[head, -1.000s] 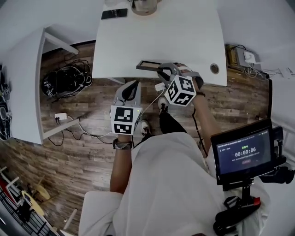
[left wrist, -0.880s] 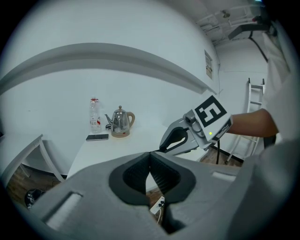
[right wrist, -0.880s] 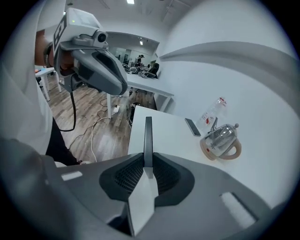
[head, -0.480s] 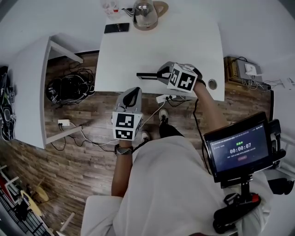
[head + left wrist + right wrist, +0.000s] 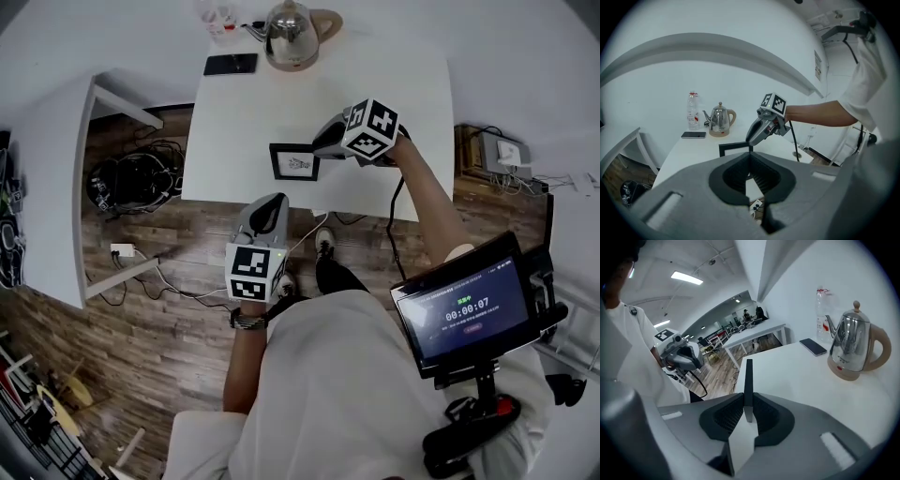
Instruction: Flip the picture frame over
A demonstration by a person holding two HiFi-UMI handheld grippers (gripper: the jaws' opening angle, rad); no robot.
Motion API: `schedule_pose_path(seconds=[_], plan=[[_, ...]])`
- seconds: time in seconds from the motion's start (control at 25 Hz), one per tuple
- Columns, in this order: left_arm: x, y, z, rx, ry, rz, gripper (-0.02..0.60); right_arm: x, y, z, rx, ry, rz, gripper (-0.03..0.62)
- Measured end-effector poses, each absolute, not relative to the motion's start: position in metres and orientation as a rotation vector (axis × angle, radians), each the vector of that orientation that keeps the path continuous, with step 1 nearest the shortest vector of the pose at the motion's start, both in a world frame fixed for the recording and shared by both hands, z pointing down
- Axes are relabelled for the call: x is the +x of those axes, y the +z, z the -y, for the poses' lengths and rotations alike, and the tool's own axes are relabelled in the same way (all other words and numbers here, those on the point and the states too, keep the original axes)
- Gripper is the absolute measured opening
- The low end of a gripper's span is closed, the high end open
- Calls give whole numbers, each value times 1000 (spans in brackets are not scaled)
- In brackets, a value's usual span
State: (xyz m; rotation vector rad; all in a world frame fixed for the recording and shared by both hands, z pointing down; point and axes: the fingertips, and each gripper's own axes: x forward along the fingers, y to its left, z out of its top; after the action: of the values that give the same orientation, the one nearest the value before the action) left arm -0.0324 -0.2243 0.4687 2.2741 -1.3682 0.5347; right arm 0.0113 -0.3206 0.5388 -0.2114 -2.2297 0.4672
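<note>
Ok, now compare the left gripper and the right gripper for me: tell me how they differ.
The right gripper is clamped on the picture frame by its edge; the left gripper holds nothing, jaws together. The right gripper is over the white table; the left gripper hangs short of its near edge, above the wooden floor. Both are grey and carry a marker cube.

Table (image 5: 394,103) centre and right side lay bare — open passage. Far edge crowded: kettle (image 5: 289,34), phone (image 5: 231,65), bottle (image 5: 214,13). Picture frame (image 5: 294,161) sat near front edge, with right hand-held gripper (image 5: 321,147) clamped on its right side — left side free.
</note>
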Motion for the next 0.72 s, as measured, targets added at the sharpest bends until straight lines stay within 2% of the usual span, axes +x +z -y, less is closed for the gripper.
schedule_pose_path(seconds=[0.36,0.72], plan=[[-22,468,222,2243,522,1386,5,23,545,317,-412,776,2189,72],[-16,485,223,2194,527,1376,5,41,584,317,-429,911,2055,89]])
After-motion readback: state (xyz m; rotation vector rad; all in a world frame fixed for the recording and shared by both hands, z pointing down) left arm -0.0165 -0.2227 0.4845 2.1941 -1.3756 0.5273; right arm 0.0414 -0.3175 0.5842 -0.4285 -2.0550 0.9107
